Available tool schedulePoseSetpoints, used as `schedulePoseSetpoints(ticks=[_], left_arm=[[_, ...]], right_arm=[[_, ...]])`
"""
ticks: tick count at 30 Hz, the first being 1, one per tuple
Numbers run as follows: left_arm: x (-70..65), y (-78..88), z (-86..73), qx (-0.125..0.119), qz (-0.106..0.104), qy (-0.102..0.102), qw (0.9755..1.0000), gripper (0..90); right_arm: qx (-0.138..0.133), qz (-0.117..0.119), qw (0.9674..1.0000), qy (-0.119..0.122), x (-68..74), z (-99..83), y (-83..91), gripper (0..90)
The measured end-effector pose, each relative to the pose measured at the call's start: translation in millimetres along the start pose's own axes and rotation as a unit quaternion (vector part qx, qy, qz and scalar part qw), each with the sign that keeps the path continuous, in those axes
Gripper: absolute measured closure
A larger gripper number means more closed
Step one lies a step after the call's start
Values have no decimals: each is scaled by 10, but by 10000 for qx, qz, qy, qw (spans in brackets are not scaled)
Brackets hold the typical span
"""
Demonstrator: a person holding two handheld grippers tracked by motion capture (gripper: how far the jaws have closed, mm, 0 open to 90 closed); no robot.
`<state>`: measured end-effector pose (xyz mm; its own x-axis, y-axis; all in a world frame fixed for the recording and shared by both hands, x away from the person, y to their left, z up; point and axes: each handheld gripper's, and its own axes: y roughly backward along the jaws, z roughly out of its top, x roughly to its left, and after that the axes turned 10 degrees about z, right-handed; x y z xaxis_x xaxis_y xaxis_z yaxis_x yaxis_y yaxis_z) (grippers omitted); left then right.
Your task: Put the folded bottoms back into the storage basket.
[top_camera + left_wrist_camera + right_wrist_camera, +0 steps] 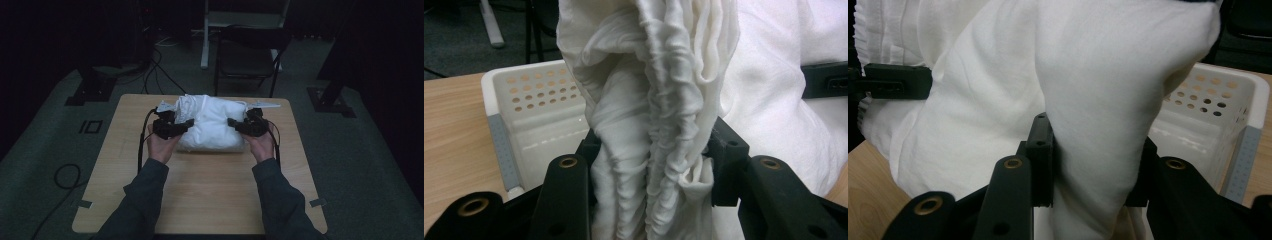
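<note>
A big white cloth [210,122] sits bunched up in the middle of the wooden table [200,195], puffy & soft like a pillow. The left gripper [184,125] is clamped on a thick wrinkly fold w/ lots of little creases. The right gripper [234,123] pinches a smooth fat fold. Under the cloth is a white basket [536,115] w/ holes, maybe holding part of it.

High view looks down; gripper views closely share the white cloth [212,122].
</note>
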<state>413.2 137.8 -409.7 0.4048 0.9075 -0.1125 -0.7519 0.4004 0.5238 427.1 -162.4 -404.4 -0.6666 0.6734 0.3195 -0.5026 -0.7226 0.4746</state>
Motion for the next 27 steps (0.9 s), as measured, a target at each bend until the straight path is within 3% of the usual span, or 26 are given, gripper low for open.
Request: schedulePoseSetpoints(ticks=[27], left_arm=[[56,-63,374,-164,111,21,9998,556]], right_arm=[[-255,-95,9996,-59,-55,295,8,660]])
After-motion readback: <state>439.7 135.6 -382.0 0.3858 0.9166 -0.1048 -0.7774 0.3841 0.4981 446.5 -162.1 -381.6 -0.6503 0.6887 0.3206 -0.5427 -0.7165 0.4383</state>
